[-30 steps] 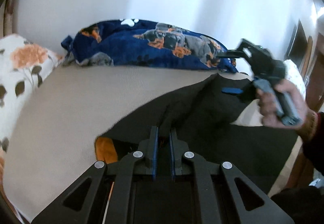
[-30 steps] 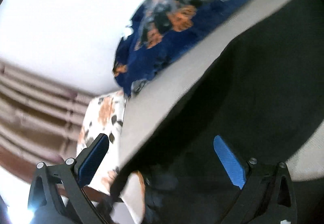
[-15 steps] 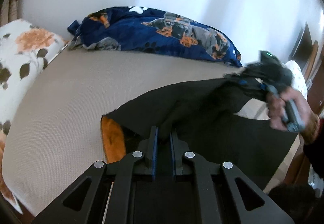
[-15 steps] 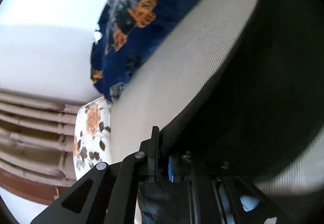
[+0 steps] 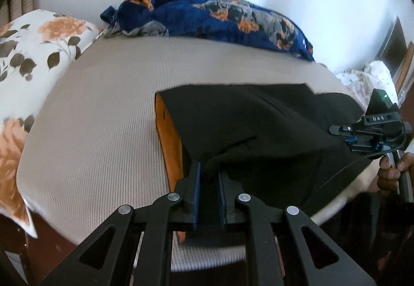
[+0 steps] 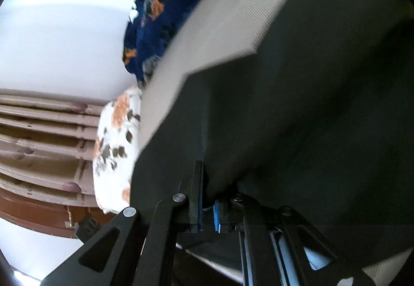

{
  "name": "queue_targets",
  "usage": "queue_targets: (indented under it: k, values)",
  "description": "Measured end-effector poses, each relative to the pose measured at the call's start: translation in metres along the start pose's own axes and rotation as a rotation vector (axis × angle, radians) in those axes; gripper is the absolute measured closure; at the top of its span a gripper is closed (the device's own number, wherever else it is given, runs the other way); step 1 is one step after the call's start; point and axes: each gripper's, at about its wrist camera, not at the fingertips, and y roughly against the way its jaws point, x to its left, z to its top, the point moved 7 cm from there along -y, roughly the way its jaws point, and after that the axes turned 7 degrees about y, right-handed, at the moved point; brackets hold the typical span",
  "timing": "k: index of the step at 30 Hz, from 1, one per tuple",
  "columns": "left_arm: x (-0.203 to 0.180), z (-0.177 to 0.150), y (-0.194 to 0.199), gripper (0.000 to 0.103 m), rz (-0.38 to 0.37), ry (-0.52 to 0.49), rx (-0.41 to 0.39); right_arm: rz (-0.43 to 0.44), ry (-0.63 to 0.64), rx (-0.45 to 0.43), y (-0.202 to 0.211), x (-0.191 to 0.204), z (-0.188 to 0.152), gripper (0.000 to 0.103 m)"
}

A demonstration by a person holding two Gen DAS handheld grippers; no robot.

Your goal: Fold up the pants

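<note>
Pants, black fabric with orange lining (image 5: 258,125), pinched in both tongs: left tongs (image 5: 208,177) clenched on a fold at the near edge, right tongs (image 6: 207,195) clenched on another bunch of the cloth. Garment spread partly doubled over the beige ribbed bed (image 5: 103,117). Dark blue patterned blanket (image 5: 207,16) at the far side against the wall, white floral pillow (image 5: 31,53) at left.

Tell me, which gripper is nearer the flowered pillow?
Left. The left gripper grips the pants at the end toward the pillow; the right gripper holds the far end.
</note>
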Motion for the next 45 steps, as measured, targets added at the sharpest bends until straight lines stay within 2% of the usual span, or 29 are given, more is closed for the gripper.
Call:
queue_targets:
  k: [4, 8, 13, 17, 19, 21, 24, 26, 30, 31, 34, 36, 39, 42, 45]
  values:
    - [0.006, -0.020, -0.002, 0.090, 0.015, 0.015, 0.058, -0.025, -0.007, 0.051, -0.009, -0.010, -0.022, 0.096]
    - [0.007, -0.030, 0.001, 0.090, 0.033, 0.013, 0.077, -0.039, -0.041, 0.094, -0.017, -0.023, -0.041, 0.096]
    - [0.011, -0.038, 0.005, 0.089, 0.056, 0.016, 0.092, -0.045, -0.038, 0.105, -0.018, -0.022, -0.051, 0.096]
    - [0.016, -0.044, 0.011, 0.088, 0.123, 0.008, 0.104, -0.062, -0.024, 0.134, -0.019, -0.020, -0.057, 0.096]
    - [0.020, -0.046, 0.018, 0.088, 0.183, -0.012, 0.091, -0.066, -0.032, 0.143, -0.021, -0.022, -0.058, 0.096]
    - [0.027, -0.044, 0.032, 0.086, 0.270, -0.021, 0.044, -0.063, -0.046, 0.149, -0.022, -0.024, -0.059, 0.096]
    - [0.033, -0.035, 0.052, 0.082, 0.298, 0.014, -0.031, -0.068, -0.037, 0.144, -0.021, -0.023, -0.060, 0.096]
    - [0.025, -0.022, 0.059, 0.082, 0.276, 0.013, -0.073, -0.062, -0.057, 0.147, -0.020, -0.023, -0.061, 0.096]
    - [-0.020, 0.001, 0.050, 0.080, 0.181, -0.073, -0.098, -0.068, -0.046, 0.148, -0.018, -0.018, -0.063, 0.095]
    - [-0.039, 0.005, 0.037, 0.078, 0.127, -0.098, -0.081, -0.066, -0.044, 0.149, -0.019, -0.020, -0.064, 0.095]
    - [-0.070, 0.001, 0.001, 0.076, 0.028, -0.128, -0.021, -0.041, -0.063, 0.151, -0.019, -0.022, -0.065, 0.095]
    - [-0.081, -0.010, -0.023, 0.076, 0.005, -0.154, 0.027, -0.025, -0.066, 0.152, -0.018, -0.025, -0.065, 0.094]
    - [-0.072, -0.031, -0.052, 0.076, -0.013, -0.084, 0.126, 0.040, -0.081, 0.144, -0.012, -0.024, -0.062, 0.089]
    - [-0.061, -0.030, -0.053, 0.076, -0.031, -0.005, 0.126, 0.063, -0.095, 0.110, 0.002, -0.032, -0.051, 0.086]
    - [-0.060, -0.030, -0.054, 0.076, -0.026, -0.001, 0.131, 0.075, -0.130, 0.040, 0.027, -0.054, -0.025, 0.086]
